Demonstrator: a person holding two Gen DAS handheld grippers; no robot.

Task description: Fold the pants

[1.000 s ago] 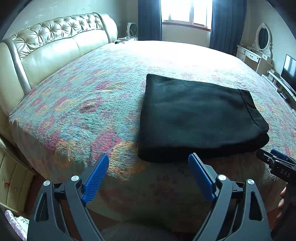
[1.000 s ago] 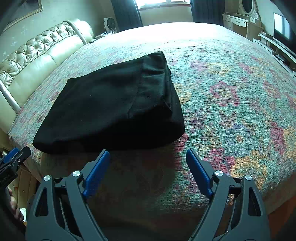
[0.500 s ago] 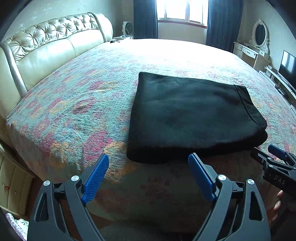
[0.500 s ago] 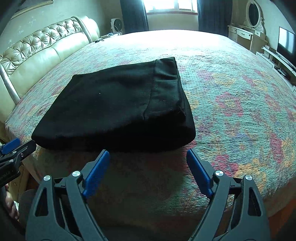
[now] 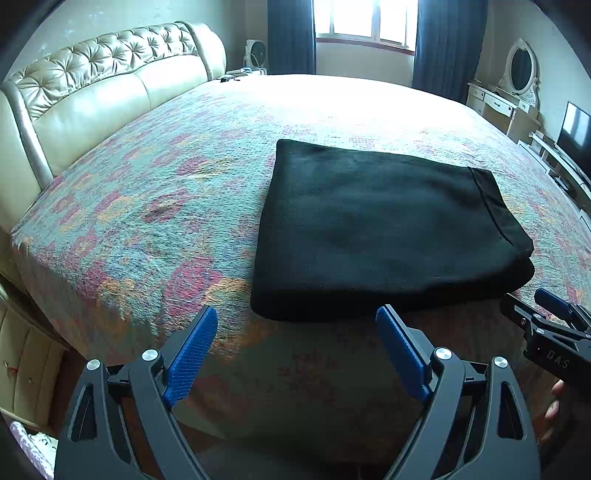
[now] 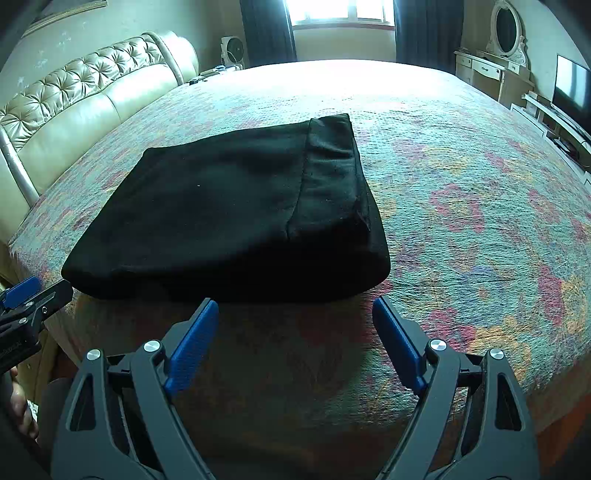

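One label — "DAS", right gripper (image 5: 554,325), black pants (image 5: 384,236)

Pants (image 5: 384,229) underside: we see only the top fold; the layers beneath and the legs are hidden.
Right gripper (image 5: 550,325) in the left wrist view: cut off by the right edge; we see one blue tip and part of its black body.
Left gripper (image 6: 22,302) in the right wrist view: cut off by the left edge.
Hand (image 5: 554,406) under it: only a few fingers show.
Television (image 5: 574,134): cropped at the edge, screen dark.
Items by the fan (image 6: 232,50): too small for us to tell.
Window (image 5: 364,18): blown out, nothing visible beyond.
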